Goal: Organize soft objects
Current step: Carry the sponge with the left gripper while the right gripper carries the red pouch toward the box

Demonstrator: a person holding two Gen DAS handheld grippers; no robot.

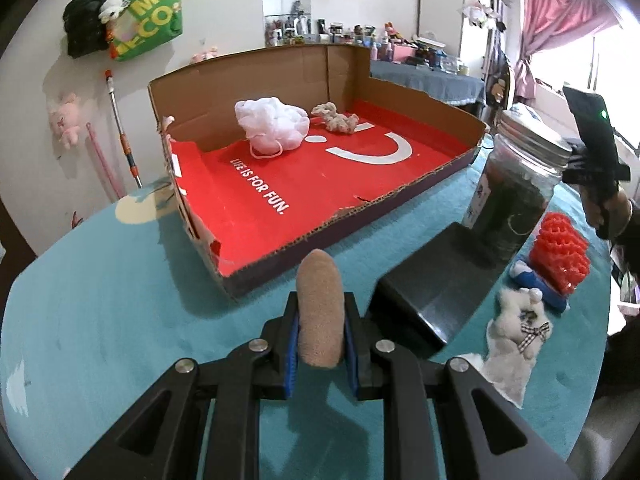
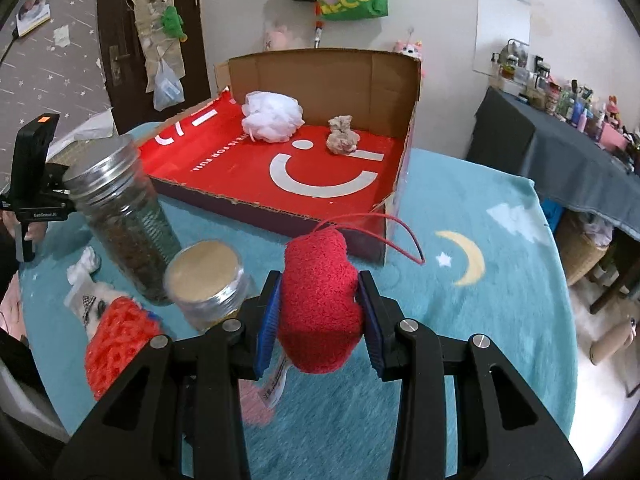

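Observation:
My left gripper (image 1: 321,334) is shut on a tan sponge (image 1: 320,308), held above the teal cloth just before the near edge of the red-lined cardboard box (image 1: 280,200). My right gripper (image 2: 320,320) is shut on a fuzzy red plush (image 2: 320,300) with a red string loop, near the box's (image 2: 276,216) right front corner. Inside the box lie a white mesh puff (image 1: 270,124) (image 2: 272,117) and a small beige knotted cloth (image 1: 334,118) (image 2: 341,135). A red mesh scrubber (image 1: 560,256) (image 2: 116,342) and a white plush bear (image 1: 516,320) lie on the cloth.
A tall glass jar (image 1: 516,188) (image 2: 120,216) with a metal lid and a short jar (image 2: 208,284) stand beside the box. A black box (image 1: 432,292) lies near my left gripper. A blue item (image 1: 536,280) sits under the scrubber. The teal cloth (image 2: 480,320) covers the table.

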